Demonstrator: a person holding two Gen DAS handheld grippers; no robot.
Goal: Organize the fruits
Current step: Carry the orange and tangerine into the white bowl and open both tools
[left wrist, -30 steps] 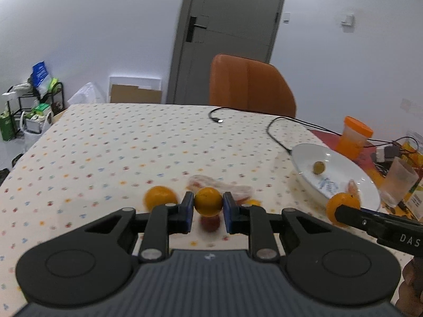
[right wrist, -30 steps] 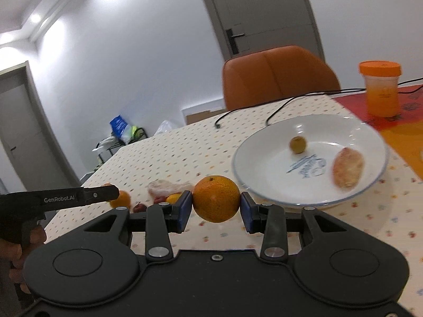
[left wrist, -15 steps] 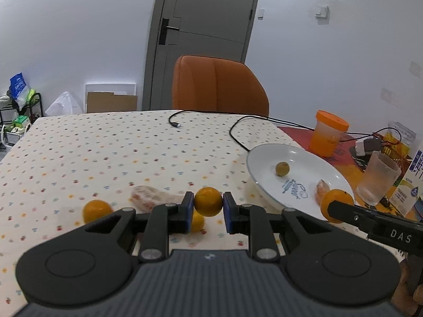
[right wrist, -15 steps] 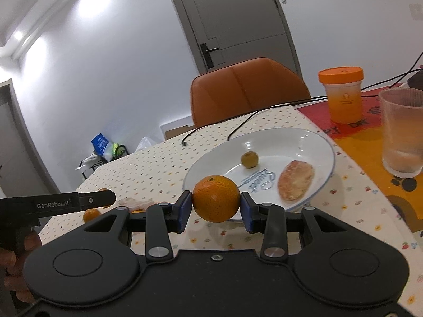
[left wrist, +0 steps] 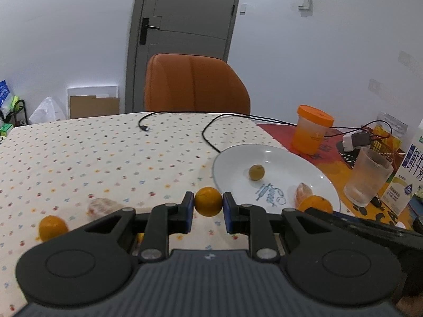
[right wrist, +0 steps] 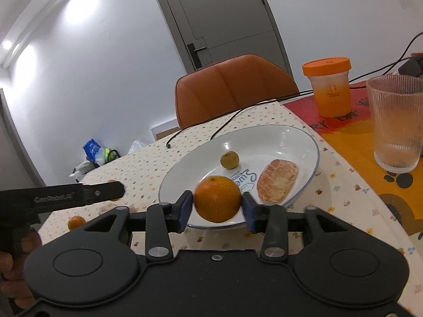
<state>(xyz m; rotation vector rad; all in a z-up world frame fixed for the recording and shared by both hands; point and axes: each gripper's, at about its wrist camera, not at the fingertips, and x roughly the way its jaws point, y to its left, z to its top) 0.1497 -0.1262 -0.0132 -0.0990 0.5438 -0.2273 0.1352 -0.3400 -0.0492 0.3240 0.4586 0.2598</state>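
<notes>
The left gripper [left wrist: 208,208] is closed on a small orange [left wrist: 208,201], its blue pads pressed against both sides of the fruit, held above the spotted tablecloth [left wrist: 105,158] just left of the white plate [left wrist: 312,169]. The right gripper [right wrist: 216,208] is likewise clamped on a larger orange [right wrist: 217,198], which hangs over the near rim of the same plate [right wrist: 277,137]. On the plate lie a small greenish-yellow fruit [right wrist: 229,159] near the middle and a peeled citrus piece [right wrist: 276,179] towards the right side, the two apart from each other. In the left wrist view the larger orange [left wrist: 316,204] shows at the plate's near right edge, just beside the peeled piece [left wrist: 302,198], with the right gripper's black body behind it. On the cloth to the left lie another orange [left wrist: 52,227] and a second peeled citrus piece [left wrist: 101,206], blurred, near each other but not touching. Beyond the plate stand an orange-lidded cup [right wrist: 329,89] and a ribbed glass [right wrist: 396,124] on a red and orange mat [right wrist: 357,142]. A black cable [left wrist: 211,132] runs over the far part of the table, and an orange chair [left wrist: 195,84] stands behind it
</notes>
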